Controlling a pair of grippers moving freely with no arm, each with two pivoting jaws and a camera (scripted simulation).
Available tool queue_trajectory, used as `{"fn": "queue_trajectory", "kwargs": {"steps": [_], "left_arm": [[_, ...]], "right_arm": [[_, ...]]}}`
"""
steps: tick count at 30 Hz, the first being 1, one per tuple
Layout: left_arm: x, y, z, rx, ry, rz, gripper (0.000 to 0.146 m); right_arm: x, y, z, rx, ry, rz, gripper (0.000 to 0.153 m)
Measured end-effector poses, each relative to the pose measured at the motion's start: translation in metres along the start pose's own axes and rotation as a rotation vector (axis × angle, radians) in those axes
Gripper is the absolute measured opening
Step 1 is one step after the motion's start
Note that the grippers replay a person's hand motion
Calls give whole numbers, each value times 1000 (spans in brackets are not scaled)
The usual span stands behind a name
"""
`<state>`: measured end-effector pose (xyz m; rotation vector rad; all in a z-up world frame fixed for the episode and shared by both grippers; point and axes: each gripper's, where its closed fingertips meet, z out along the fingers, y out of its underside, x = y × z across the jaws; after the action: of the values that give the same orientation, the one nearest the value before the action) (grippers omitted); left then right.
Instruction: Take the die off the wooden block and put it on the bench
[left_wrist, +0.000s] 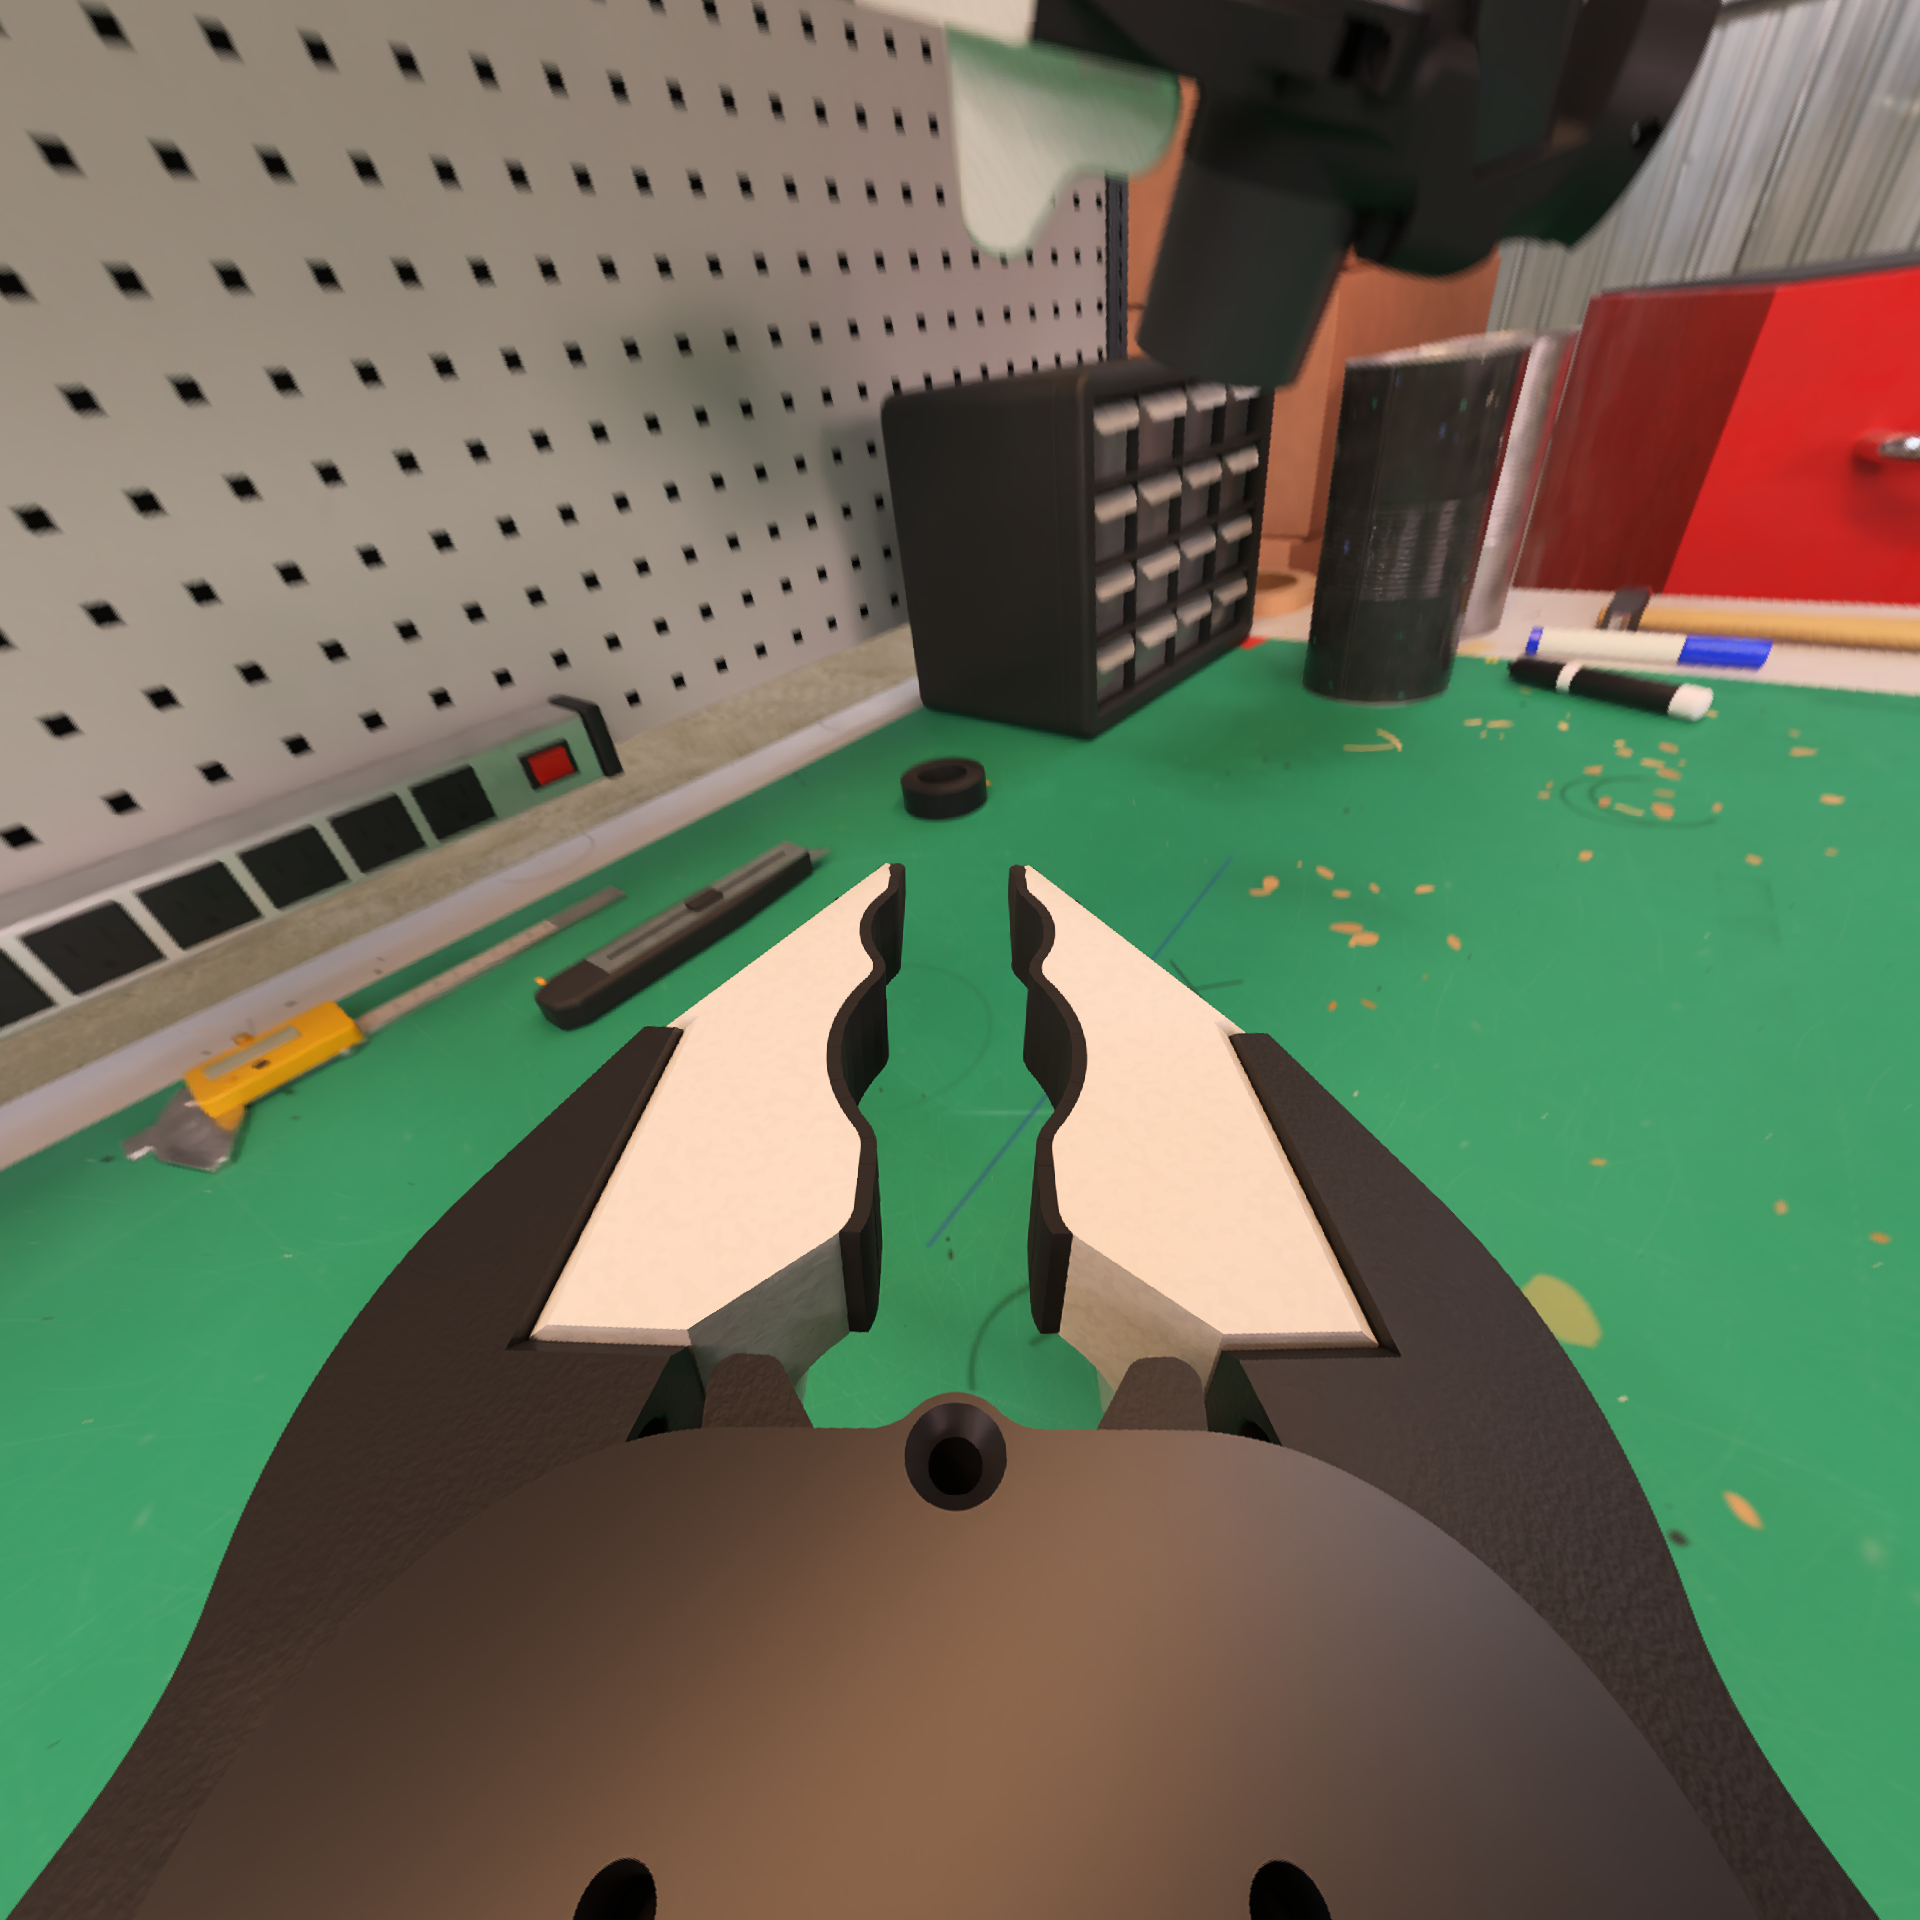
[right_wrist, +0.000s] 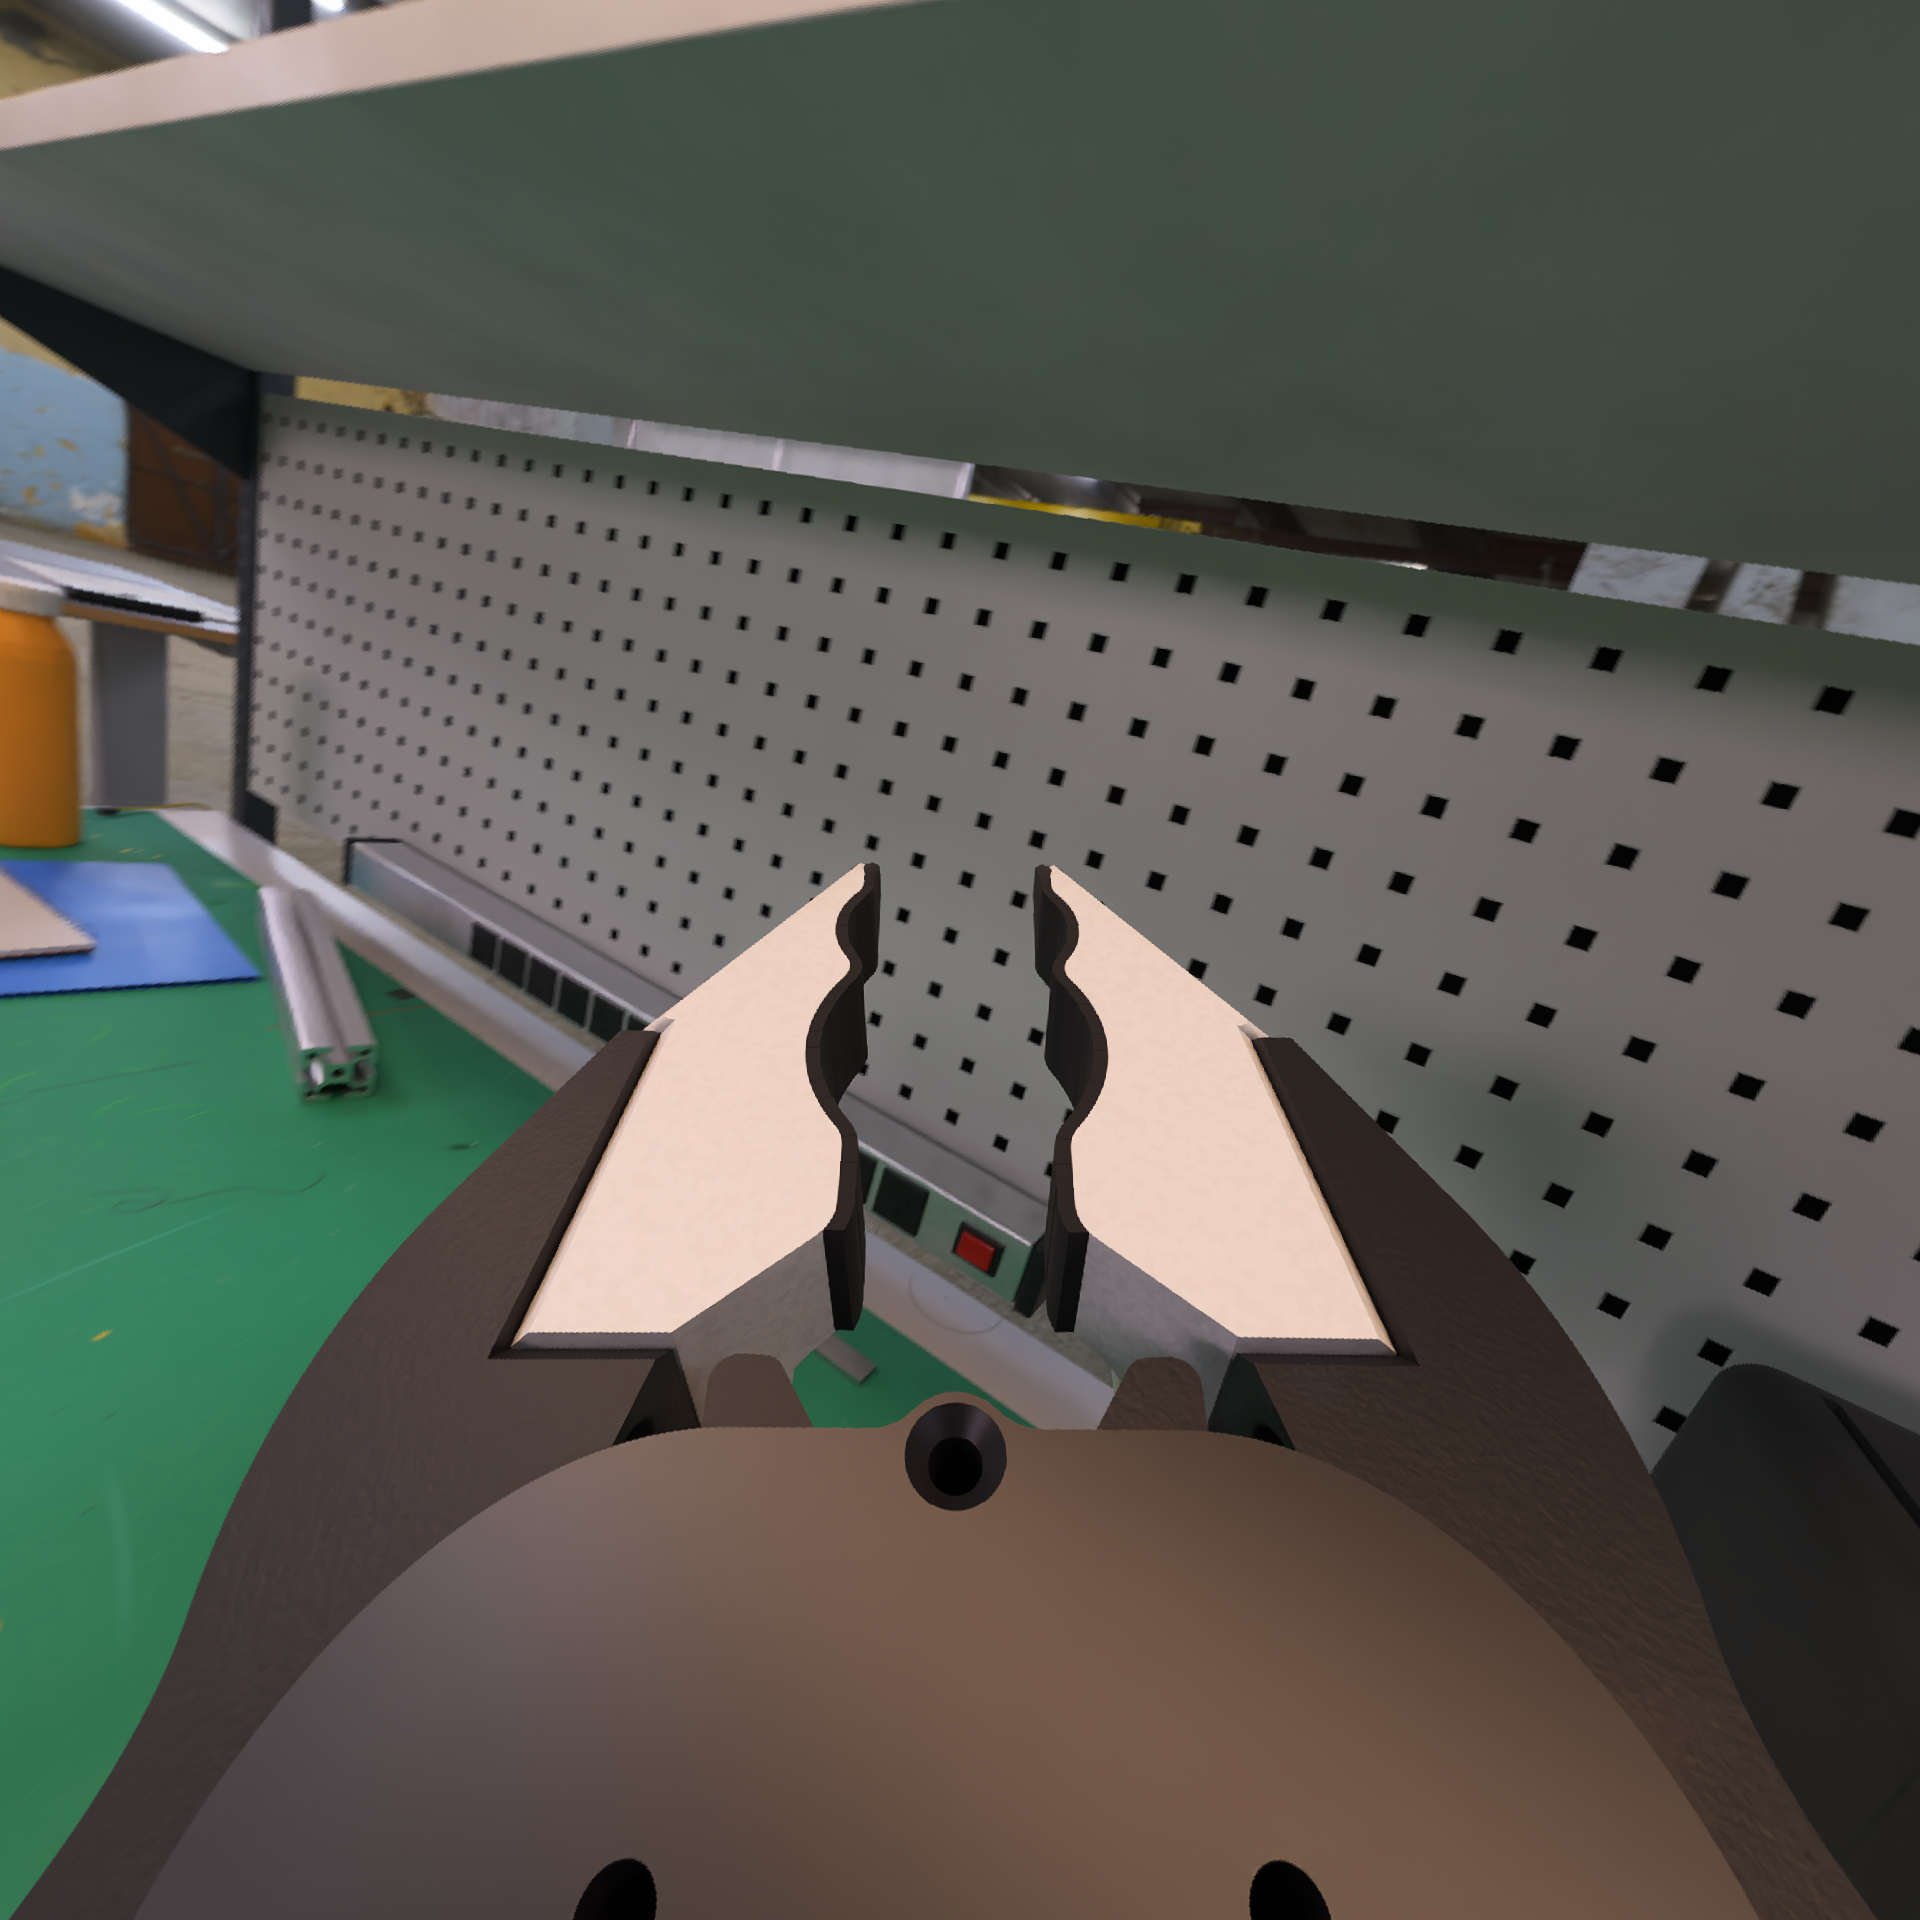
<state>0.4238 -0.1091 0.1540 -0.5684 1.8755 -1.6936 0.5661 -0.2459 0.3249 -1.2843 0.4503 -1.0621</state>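
I see no die and no wooden block in either view. My left gripper (left_wrist: 956, 878) is open and empty, low over the green bench mat (left_wrist: 1351, 1143), pointing toward the pegboard corner. My right gripper (right_wrist: 956, 878) is open and empty, raised above the bench and facing the pegboard (right_wrist: 1351, 831) under a shelf (right_wrist: 935, 260). Its dark body with a pale green handle shows at the top of the left wrist view (left_wrist: 1351, 156); its fingers are out of that frame.
Ahead of the left gripper lie a black ring (left_wrist: 943, 787), a utility knife (left_wrist: 675, 935) and a yellow tool (left_wrist: 270, 1060). Behind stand a drawer cabinet (left_wrist: 1081, 540), a dark cylinder (left_wrist: 1403, 520), a red box (left_wrist: 1766, 436) and markers (left_wrist: 1610, 686). An aluminium profile (right_wrist: 317, 997) lies left.
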Motion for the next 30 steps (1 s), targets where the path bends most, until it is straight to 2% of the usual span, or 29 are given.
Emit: {"fn": "queue_trajectory", "kwargs": {"steps": [3, 6, 9, 11, 12, 14, 17, 19, 21, 24, 30], "left_arm": [[-11, -36, -31, 49, -59, 10, 20], [-67, -63, -94, -41, -304, 82, 27], [-144, -46, -165, -375, -514, 19, 35], [-194, -10, -202, -650, -586, -39, 33], [-211, 15, -214, -788, -577, -126, 33], [-236, 62, -227, -978, -534, -324, 38], [-260, 119, -243, -1208, -554, -444, 42], [-266, 144, -248, -1309, -577, -520, 51], [-272, 158, -251, -1367, -625, -561, 56], [-277, 169, -255, -1442, -665, -597, 56], [-275, 181, -262, -1610, -652, -651, 55]], "right_arm": [[-16, 0, -22, -61, -62, -40, 30], [-25, 22, -61, -172, -100, -114, 33], [-27, 44, -109, -258, -135, -78, 33], [-27, 58, -136, -295, -136, -22, 31], [-28, 63, -147, -304, -129, 6, 31], [-31, 74, -163, -310, -123, 73, 28], [-39, 85, -177, -315, -129, 131, 28], [-42, 89, -183, -320, -140, 117, 28], [-42, 92, -188, -324, -151, 106, 28], [-41, 98, -194, -325, -171, 137, 28], [-36, 107, -205, -335, -183, 172, 28]]}}
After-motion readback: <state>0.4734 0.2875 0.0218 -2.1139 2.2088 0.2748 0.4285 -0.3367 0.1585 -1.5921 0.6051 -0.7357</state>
